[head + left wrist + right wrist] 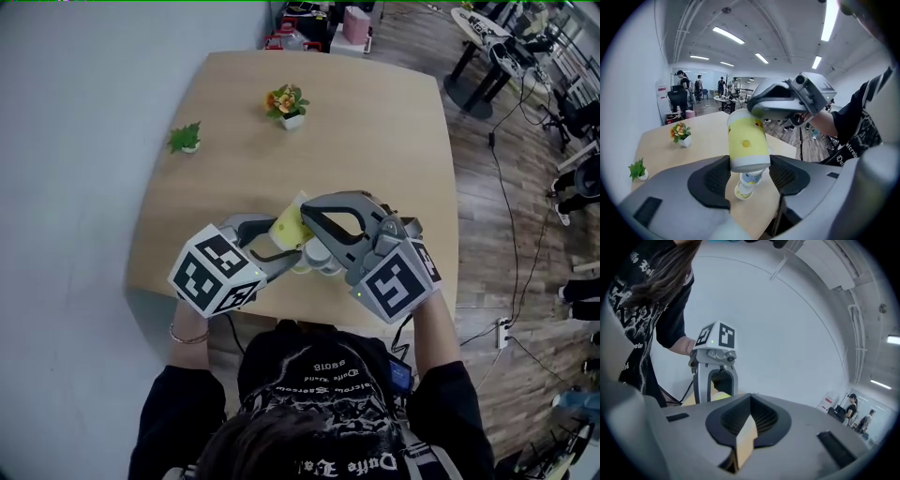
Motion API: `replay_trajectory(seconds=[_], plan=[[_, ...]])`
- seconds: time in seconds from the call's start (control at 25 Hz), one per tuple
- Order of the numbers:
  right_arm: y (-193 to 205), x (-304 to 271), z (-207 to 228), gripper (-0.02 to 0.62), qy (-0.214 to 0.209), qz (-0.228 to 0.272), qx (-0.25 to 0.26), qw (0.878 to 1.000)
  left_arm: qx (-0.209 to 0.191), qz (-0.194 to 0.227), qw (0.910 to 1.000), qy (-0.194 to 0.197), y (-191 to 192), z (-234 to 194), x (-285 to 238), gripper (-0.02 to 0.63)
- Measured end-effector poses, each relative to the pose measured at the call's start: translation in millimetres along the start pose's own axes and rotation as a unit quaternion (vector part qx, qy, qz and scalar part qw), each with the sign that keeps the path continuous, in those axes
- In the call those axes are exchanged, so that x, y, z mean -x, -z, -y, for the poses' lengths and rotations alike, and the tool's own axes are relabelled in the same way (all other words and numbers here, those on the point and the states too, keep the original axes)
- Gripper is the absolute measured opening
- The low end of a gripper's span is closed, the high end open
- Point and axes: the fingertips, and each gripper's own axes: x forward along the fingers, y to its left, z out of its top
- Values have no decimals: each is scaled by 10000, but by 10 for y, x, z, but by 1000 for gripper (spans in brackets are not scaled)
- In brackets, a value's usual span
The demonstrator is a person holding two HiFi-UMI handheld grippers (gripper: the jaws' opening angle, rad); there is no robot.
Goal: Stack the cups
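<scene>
Overhead, a person leans over a pale wooden tabletop (375, 159) with rounded corners, holding a two-jaw tool in each hand near the front edge. The left tool (275, 240) clamps a yellow cup (289, 225) by its near end, one dark pad pressed against each side. The cup is tilted and lifted clear of the tabletop. The right tool (743, 427) reaches in from the opposite side to the cup's far end. Its jaws are pressed together on a thin pale edge, apparently the cup's wall at the rim.

Directly below the raised cup, a few smaller cups (746, 183) sit close together on the tabletop. From the head view the tools and the yellow cup largely cover them.

Well apart, towards the far side of the tabletop, stand a flowering plant (287, 103) in a white pot and, to its left, a small green plant (186, 139). Neither is near the tools.

A grey wall runs along the left, and a plank floor (506, 216) with trailing cables lies to the right. Several people (684, 84) stand in the distance behind the tabletop.
</scene>
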Motion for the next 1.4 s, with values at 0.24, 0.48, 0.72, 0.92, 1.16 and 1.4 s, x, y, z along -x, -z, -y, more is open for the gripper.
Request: replay_trajectory(seconds=[0.24, 0.48, 0.72, 0.92, 1.16, 1.4], plan=[[77, 172, 85, 5, 298, 126, -514, 9982, -244, 804, 9965, 21, -265, 74, 141, 265], [316, 395, 6, 5, 433, 7, -1123, 9927, -261, 1600, 9859, 421, -453, 270, 171, 264], [547, 470, -175, 3, 400, -262, -1612, 9858, -14, 2210, 9727, 714, -622, 329, 130, 261], [714, 483, -208, 3, 611, -257, -2022, 9771, 77, 2296, 9707, 709, -717, 303, -30, 258], [1164, 1019, 33, 5, 2023, -257, -2914, 9346, -450, 1331, 9893, 396, -562, 341, -381, 258], [1658, 1660, -16, 5, 2891, -380, -3584, 8869, -528, 791, 9950, 315, -542, 366, -522, 258]])
